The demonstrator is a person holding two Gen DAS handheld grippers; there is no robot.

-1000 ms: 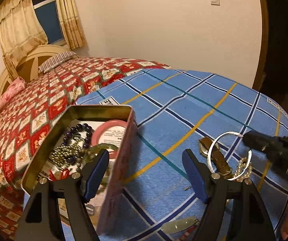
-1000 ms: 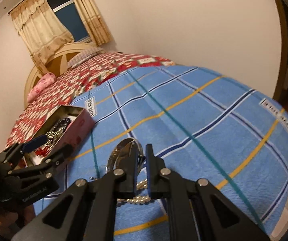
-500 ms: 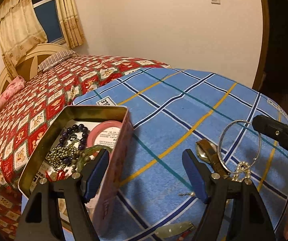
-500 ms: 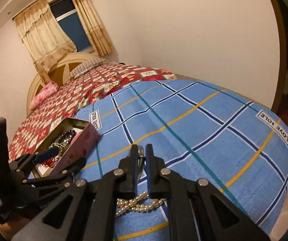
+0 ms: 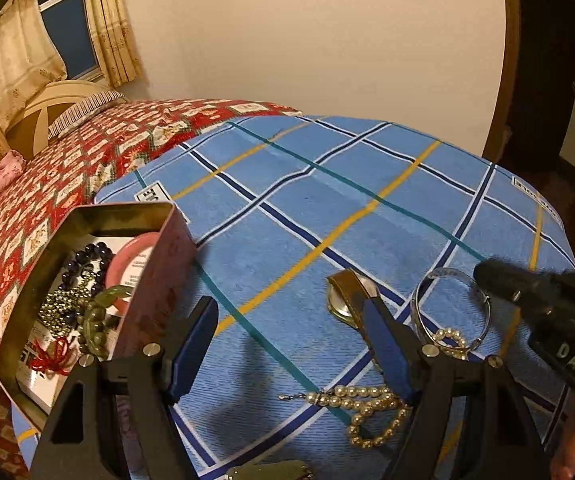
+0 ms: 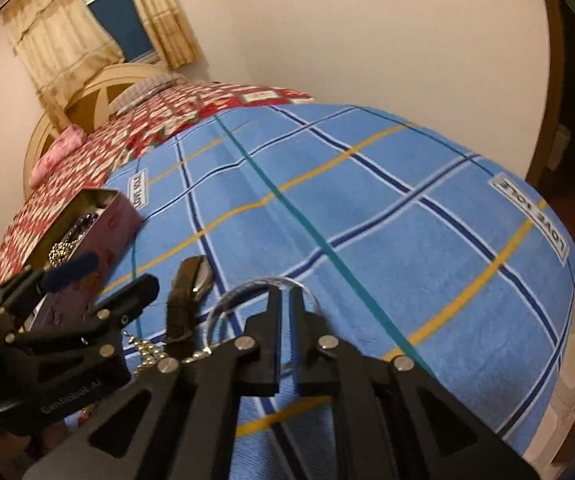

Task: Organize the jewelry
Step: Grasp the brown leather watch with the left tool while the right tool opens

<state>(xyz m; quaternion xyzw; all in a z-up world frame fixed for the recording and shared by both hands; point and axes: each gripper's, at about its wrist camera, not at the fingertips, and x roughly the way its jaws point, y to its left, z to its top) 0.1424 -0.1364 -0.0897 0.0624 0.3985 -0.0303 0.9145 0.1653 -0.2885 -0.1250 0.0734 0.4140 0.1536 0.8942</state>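
Note:
An open pink tin point(image 5: 155, 280) holding several bead strings and a pink disc stands at the left on the blue plaid cloth point(image 5: 327, 208); it also shows in the right wrist view point(image 6: 103, 220). My right gripper point(image 6: 286, 292) is shut on a thin silver bangle point(image 6: 247, 286), seen in the left wrist view point(image 5: 427, 304) low over a small pearl bracelet point(image 5: 449, 338). My left gripper point(image 5: 291, 324) is open and empty beside the tin. A watch with a brown strap point(image 5: 347, 296) and a pearl necklace point(image 5: 363, 408) lie on the cloth.
The cloth covers a bed with a red patterned quilt point(image 5: 87, 148) and headboard behind. A metal piece point(image 5: 267, 472) lies at the near edge. A wall and dark doorway point(image 5: 547, 60) stand at the right.
The right gripper has lowered the bangle back toward the cloth near the pearl bracelet. The left gripper has pulled back, so the pearl necklace now shows.

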